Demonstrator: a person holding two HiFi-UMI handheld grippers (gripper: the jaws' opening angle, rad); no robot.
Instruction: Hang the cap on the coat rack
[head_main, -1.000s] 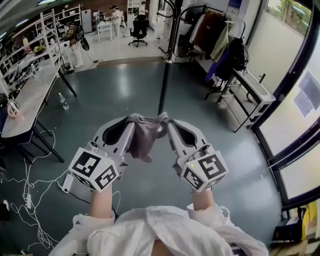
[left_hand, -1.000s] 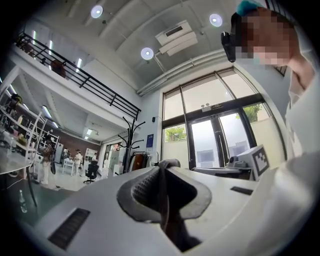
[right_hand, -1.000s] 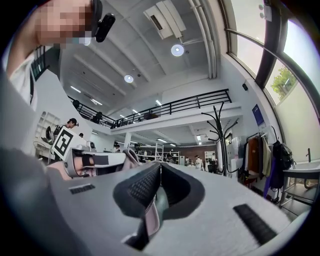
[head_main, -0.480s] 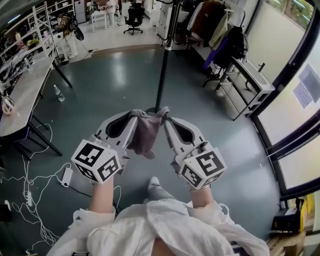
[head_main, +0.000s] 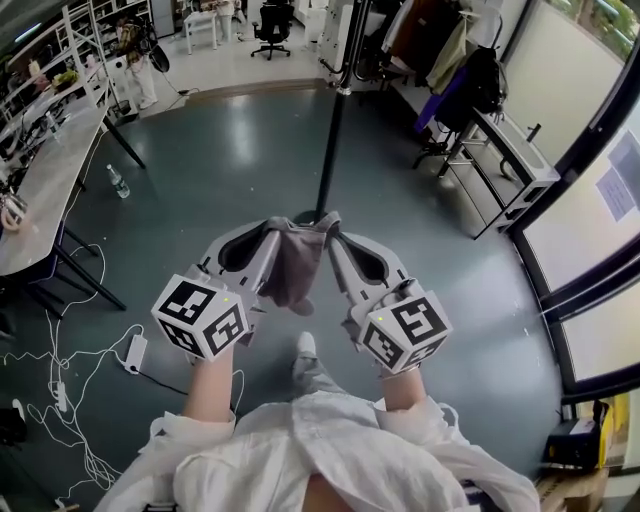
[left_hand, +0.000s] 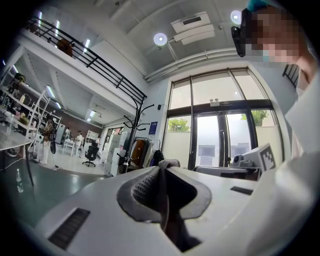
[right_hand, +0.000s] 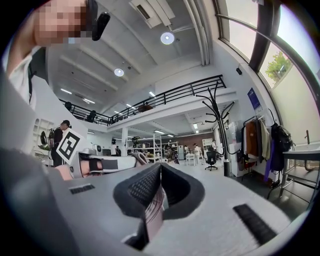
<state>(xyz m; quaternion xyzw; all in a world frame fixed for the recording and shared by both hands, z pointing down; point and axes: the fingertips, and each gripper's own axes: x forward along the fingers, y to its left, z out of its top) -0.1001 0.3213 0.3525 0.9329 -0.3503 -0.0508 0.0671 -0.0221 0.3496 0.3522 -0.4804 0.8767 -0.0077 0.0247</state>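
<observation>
Head view: fingers of left gripper (head_main: 268, 236) and right gripper (head_main: 334, 232) each clamp the cap (head_main: 296, 265) before the coat rack (head_main: 333, 140)

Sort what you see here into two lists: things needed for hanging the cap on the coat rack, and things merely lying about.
Belongs to the job: cap, pinched by the left gripper and the right gripper; coat rack ahead.

Just lying about: water bottle, office chair, power strip on the floor, hanging clothes.
</observation>
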